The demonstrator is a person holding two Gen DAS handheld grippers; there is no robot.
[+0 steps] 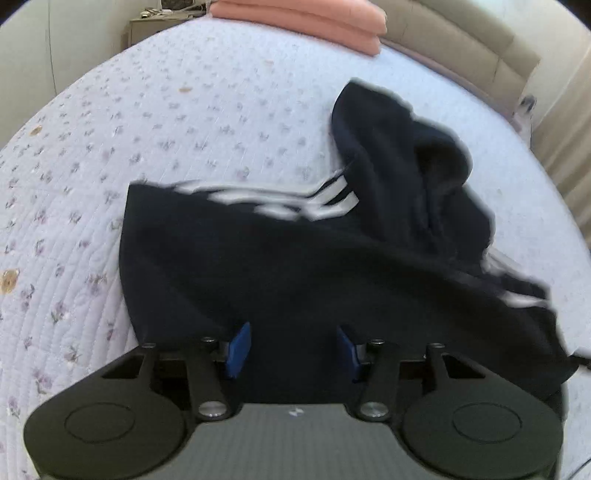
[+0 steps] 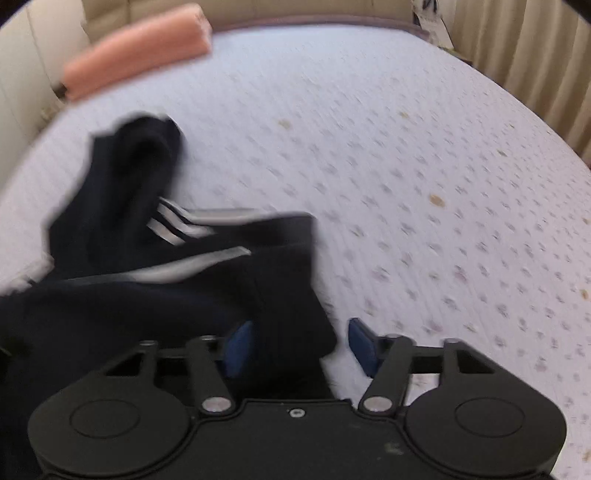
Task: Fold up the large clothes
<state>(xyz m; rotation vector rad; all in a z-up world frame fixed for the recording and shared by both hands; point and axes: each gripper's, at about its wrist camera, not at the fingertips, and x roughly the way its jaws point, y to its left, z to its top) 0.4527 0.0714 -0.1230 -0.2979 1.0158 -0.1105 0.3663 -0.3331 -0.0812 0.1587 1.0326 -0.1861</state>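
A dark navy hooded jacket with white stripes lies on the bed, hood toward the back right. It also shows in the right wrist view. My left gripper is open, its blue pads apart with the jacket's near edge between them. My right gripper is open, with the jacket's right corner lying between its blue pads. Both views are blurred by motion.
The bed has a pale floral quilt, also in the right wrist view. Folded pink cloth lies at the bed's far end, and also shows in the right wrist view. Curtains hang at the right.
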